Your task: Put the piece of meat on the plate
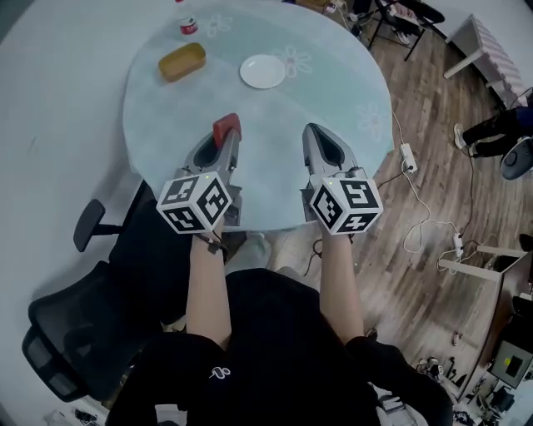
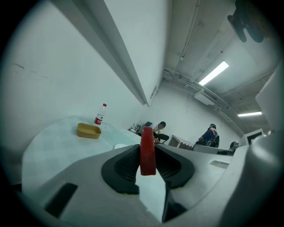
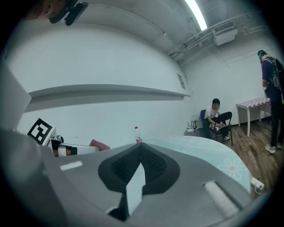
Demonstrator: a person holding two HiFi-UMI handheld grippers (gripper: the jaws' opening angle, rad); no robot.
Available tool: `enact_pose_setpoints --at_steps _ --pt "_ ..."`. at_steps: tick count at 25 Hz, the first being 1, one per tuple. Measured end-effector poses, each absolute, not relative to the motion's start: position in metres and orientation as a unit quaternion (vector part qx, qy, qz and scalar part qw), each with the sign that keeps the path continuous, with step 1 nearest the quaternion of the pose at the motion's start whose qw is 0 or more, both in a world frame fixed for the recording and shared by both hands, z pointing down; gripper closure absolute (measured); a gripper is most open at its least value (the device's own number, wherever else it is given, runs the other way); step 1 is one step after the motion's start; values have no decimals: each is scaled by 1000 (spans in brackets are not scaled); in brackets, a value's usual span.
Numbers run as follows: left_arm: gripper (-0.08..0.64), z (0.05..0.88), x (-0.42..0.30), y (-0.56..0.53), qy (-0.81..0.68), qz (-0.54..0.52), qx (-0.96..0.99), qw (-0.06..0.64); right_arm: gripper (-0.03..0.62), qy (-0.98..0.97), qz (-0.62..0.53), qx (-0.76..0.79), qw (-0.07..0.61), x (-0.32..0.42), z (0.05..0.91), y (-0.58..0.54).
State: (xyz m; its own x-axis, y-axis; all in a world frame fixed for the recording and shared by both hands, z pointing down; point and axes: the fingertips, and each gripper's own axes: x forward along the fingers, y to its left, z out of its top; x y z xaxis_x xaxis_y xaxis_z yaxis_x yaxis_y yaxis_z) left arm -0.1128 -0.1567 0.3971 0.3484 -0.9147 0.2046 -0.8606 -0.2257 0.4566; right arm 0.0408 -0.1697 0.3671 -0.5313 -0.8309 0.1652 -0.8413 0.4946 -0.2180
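- Round glass table (image 1: 166,108), pale green with flower prints, fills the top of the head view; wood floor (image 1: 433,183) to its right, black office chair (image 1: 71,329) at lower left.
- Head view, far side of the table: white plate (image 1: 262,71), empty; yellow tray (image 1: 181,61) to its left; bottle (image 1: 189,26) with a red label beyond the tray.
- Head view, near side of the table: left gripper (image 1: 226,137), jaws clamped on the red meat (image 1: 226,126), which juts past the tips. Meat is over the near part of the table, well apart from the plate.
- Head view: right gripper (image 1: 313,131) beside the left, jaws pressed together, nothing in them. Marker cubes (image 1: 194,202) sit at the rear of both grippers.
- Head view, floor: white power strip (image 1: 407,156) with cables trailing from it.
- Left gripper view: left gripper (image 2: 147,150) grasps the meat (image 2: 147,137), a thin red slab standing on edge between the black pads.
- Left gripper view, beyond the jaws: tray (image 2: 88,130) and bottle (image 2: 100,115) on the table (image 2: 53,146); a sliver of the plate (image 2: 120,146) just above the left jaw; two people (image 2: 209,136) seated in the background; strip lights (image 2: 214,73) on the ceiling.
- Right gripper view: right gripper (image 3: 141,147), jaws clenched tip to tip, empty.
- Right gripper view, left edge: the left gripper's cube (image 3: 41,131), with the meat (image 3: 100,145) showing at its tips.
- Right gripper view, background: bottle (image 3: 138,135) above the jaw tips, table (image 3: 208,153) at right, white wall (image 3: 111,66), one person (image 3: 217,115) seated on a chair, another standing at the right edge.
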Motion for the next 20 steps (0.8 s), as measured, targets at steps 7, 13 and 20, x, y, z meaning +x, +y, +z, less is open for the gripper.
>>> enact_pose_setpoints --at_steps 7,13,20 --pt "468 451 -117 -218 -560 -37 767 310 581 -848 164 501 61 45 413 -221" --pt "468 475 -106 -251 -556 -27 759 337 581 -848 179 493 79 46 431 -252" --pt "468 524 -107 -286 -525 8 759 384 581 -841 176 502 98 63 427 -268"
